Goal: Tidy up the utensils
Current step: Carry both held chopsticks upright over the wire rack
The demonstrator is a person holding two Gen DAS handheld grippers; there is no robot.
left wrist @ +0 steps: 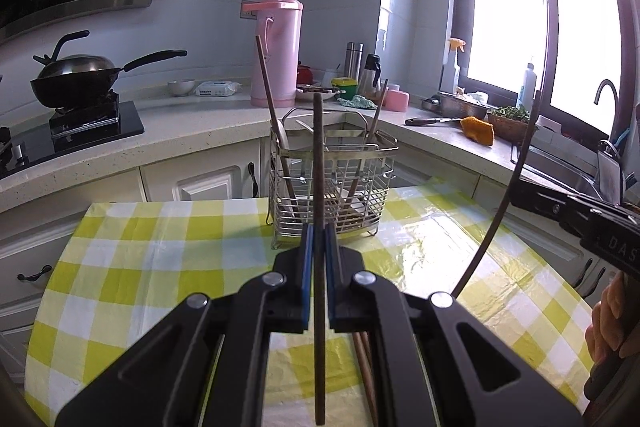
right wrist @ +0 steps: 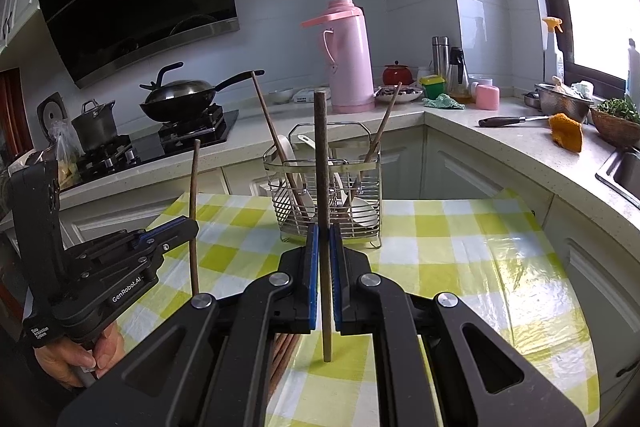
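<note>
A wire utensil caddy (left wrist: 332, 183) stands on the checked table; it also shows in the right wrist view (right wrist: 324, 187). It holds two brown chopsticks (left wrist: 269, 95) and white spoons (right wrist: 362, 213). My left gripper (left wrist: 319, 239) is shut on a brown chopstick (left wrist: 319, 155), held upright in front of the caddy. My right gripper (right wrist: 324, 239) is shut on another brown chopstick (right wrist: 321, 147), also upright. The left gripper (right wrist: 176, 231) with its chopstick (right wrist: 195, 195) shows at the left of the right wrist view. More chopsticks (left wrist: 366, 367) lie on the table under the grippers.
The table wears a yellow checked cloth (left wrist: 160, 251). Behind it runs a counter with a pink thermos (left wrist: 280, 47), a wok on the stove (left wrist: 76, 79), bottles, a knife (right wrist: 512, 121), an orange cloth (left wrist: 478, 131) and a sink (right wrist: 624, 171) at the right.
</note>
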